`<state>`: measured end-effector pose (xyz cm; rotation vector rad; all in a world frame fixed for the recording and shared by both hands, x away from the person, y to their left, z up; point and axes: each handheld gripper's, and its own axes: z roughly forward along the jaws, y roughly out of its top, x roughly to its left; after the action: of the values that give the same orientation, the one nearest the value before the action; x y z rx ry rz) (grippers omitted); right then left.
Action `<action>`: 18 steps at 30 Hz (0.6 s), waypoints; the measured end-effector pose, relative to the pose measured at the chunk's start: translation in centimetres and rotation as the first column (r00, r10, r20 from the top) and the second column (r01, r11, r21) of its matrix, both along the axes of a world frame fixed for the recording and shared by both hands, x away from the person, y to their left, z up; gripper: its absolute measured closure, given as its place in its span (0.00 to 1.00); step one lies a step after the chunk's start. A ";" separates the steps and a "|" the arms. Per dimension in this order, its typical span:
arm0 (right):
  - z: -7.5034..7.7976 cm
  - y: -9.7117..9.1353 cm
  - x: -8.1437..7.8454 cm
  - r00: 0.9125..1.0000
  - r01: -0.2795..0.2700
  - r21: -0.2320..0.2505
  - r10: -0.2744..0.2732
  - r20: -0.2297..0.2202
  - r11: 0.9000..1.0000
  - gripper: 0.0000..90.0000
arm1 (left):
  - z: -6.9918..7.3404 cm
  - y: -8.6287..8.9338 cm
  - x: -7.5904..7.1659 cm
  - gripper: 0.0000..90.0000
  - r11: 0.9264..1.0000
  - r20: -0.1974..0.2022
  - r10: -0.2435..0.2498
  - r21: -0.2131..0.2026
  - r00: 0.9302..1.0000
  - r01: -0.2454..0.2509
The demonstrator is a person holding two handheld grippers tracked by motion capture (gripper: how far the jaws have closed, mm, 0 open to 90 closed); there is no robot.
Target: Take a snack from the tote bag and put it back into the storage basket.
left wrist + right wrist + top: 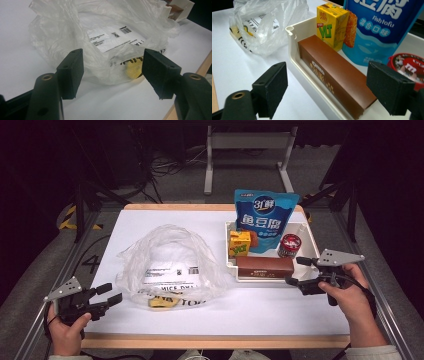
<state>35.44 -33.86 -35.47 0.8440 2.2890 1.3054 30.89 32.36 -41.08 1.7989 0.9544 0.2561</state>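
Work in hand: you appear to be packing the snacks from the white plastic tray [310, 242] into the crumpled clear plastic bag [170, 257] lying on the white table top [260, 312].

Done, as far as it shows: the bag already holds a flat white printed packet [112, 37] and something yellow [133, 70] near its mouth; what the yellow thing is you cannot tell.

Left to do: four things sit in the tray: the long brown cardboard box [334, 73] along its near wall, the yellow drink carton [332, 23] standing behind it, the tall blue fish-tofu pouch [264, 217] leaning at the back, and the small round red-lidded tub [289, 245] at the right.

Left gripper [111, 295]: your jaws stand wide apart and grasp nothing; they point at the bag's mouth, just short of the plastic, which is not pressed by either pad.

Right gripper [299, 271]: your jaws are released and empty, poised just beside the tray's near right corner, straddling the end of the brown box in the right gripper view without touching it.

Judgement: you are early to midway; the brown box looks like your next pick.
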 end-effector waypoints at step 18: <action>-6.3 -0.4 -2.0 0.997 0.076 0.072 -0.076 -0.007 0.995 0.20 | -0.8 0.2 -0.8 0.37 1.000 0.013 -0.020 -0.010 1.000 0.020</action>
<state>33.49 -34.28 -41.82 0.9487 2.2020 1.3606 30.12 32.61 -41.89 1.7946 0.9264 0.2494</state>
